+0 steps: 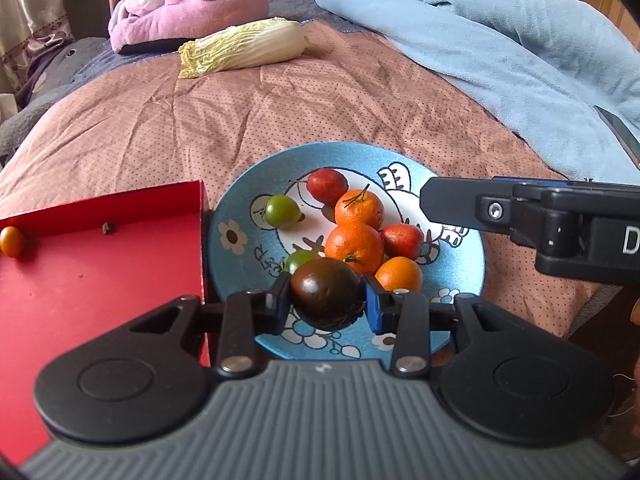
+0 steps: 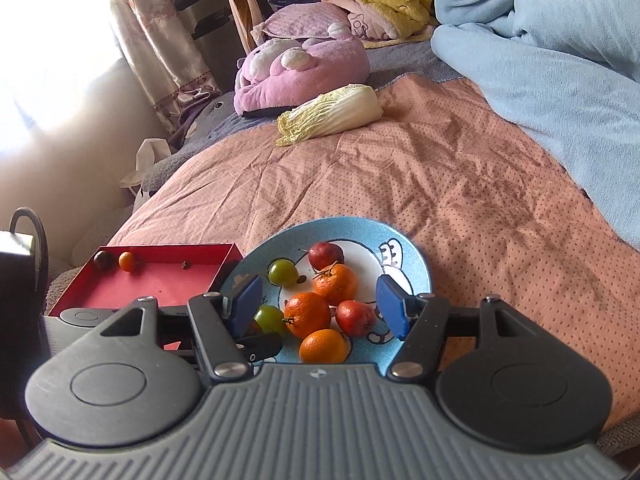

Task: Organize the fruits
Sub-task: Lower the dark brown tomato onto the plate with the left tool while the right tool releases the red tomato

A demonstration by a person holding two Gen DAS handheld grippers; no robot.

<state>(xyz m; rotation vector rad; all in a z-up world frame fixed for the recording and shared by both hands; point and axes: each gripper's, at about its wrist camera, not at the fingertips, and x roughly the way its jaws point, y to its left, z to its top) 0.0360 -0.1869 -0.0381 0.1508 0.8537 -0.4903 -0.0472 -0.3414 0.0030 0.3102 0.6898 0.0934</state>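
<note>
Left gripper [image 1: 326,300], bottom centre of its frame, clamps a dark tomato [image 1: 326,294] above the blue plate [image 1: 236,200], likely bound for the red tray [image 1: 100,280] at lower left. Right gripper [image 2: 320,304] is half open and empty over the plate's oranges and red fruits, probably choosing.

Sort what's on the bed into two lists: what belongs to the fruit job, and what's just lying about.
Job:
left gripper shut on dark tomato
right gripper, open
blue plate with oranges, green tomatoes, red fruits
red tray with small orange fruit

Lying about:
napa cabbage
pink plush
blue blanket
</note>
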